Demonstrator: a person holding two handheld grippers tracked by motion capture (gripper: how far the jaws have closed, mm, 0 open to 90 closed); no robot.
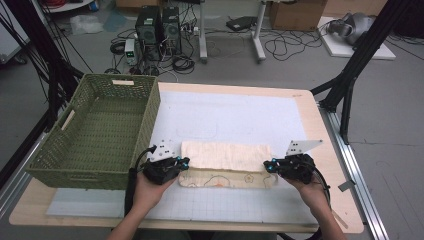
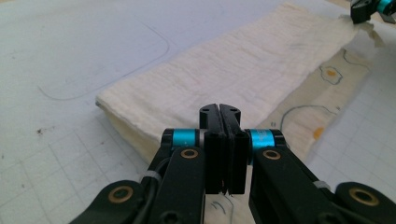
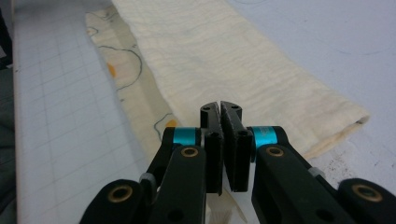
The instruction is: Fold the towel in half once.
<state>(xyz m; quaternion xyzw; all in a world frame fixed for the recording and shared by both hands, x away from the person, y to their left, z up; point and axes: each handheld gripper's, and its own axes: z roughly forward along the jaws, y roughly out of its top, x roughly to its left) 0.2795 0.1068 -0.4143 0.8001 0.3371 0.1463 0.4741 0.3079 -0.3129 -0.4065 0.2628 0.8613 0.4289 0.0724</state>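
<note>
A cream cloth (image 1: 225,156) lies folded in a long strip on the white mat, with a printed under-layer showing along its near edge. My left gripper (image 1: 184,162) is at the strip's left end. In the left gripper view its jaws (image 2: 219,109) are pressed together at the cloth (image 2: 243,70), with the fold's edge running under them. My right gripper (image 1: 268,166) is at the right end. Its jaws (image 3: 220,107) are closed over the near edge of the cloth (image 3: 224,56). In the left gripper view the right gripper (image 2: 369,9) pinches the far corner.
A green woven basket (image 1: 150,115) stands at the table's left, close to my left hand. The white gridded mat (image 1: 230,115) covers most of the tabletop. Computers, cables and black frame legs are on the floor beyond the table.
</note>
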